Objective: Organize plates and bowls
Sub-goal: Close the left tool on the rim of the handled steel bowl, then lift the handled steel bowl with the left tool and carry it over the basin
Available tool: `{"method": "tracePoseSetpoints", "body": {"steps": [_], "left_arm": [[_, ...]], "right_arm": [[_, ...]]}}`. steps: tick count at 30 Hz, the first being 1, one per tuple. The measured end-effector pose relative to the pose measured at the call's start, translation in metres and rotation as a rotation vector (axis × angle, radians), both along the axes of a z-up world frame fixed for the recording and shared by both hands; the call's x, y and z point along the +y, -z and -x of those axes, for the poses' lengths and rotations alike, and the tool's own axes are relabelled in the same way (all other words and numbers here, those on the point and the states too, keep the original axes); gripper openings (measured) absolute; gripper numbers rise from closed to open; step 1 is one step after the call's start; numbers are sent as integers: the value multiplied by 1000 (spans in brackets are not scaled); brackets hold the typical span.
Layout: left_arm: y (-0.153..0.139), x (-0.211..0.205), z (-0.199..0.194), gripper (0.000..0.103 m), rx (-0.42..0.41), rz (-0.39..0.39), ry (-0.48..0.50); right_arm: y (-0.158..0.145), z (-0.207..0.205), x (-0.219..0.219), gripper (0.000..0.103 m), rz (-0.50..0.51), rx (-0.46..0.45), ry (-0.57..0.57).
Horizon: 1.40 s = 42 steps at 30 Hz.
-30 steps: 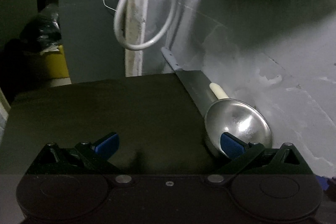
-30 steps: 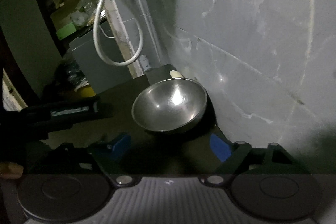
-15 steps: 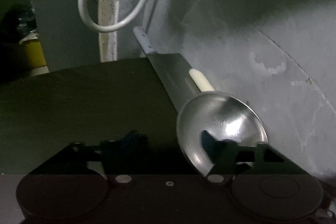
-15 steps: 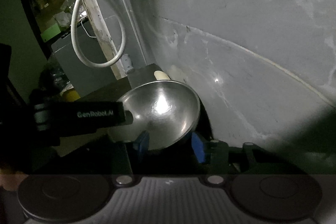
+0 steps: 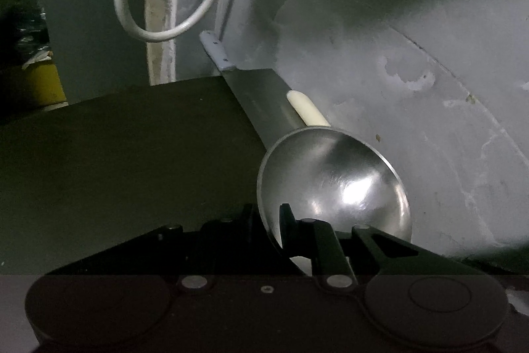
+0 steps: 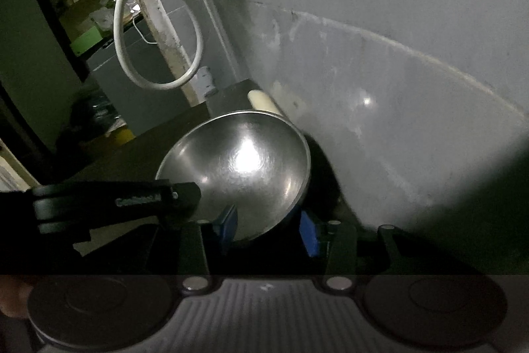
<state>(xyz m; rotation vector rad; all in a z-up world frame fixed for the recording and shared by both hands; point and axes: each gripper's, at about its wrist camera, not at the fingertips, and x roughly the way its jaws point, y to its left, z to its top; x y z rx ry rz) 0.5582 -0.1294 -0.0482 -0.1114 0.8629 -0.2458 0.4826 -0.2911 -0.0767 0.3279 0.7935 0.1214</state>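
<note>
Both claws newly closed in: left claw (image 5: 269,222) and right claw (image 6: 267,225) clamped on one steel bowl (image 6: 241,167).

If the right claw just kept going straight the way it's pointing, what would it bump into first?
The steel bowl: the right claw already straddles its near rim, so going on would likely push into the bowl's wall.
</note>
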Motion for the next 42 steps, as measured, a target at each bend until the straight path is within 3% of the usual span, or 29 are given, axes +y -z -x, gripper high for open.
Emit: {"method": "tracePoseSetpoints", "body": {"steps": [5,12,19,30,35,42], "left_arm": [[-18,9,17,17,-44,2,-25],[-67,29,57,17,-172,9,-56],[-117,44,121,18,-299,-20,-81],[-166,73,242,19,-471,29,-115],[-165,92,306,19,-479,67,-128],[-152,122,388,19,-411,87,-168]], "right_arm": [[-13,13,2,46,-36,-39,-26],[-52,45,9,45,-88,-174,-70],[-89,89,16,41,-130,-289,-141],[-150,190,39,40,-64,-452,-228],[-159,247,58,40,-16,-468,-259],[-151,326,85,40,38,-430,-320]]}}
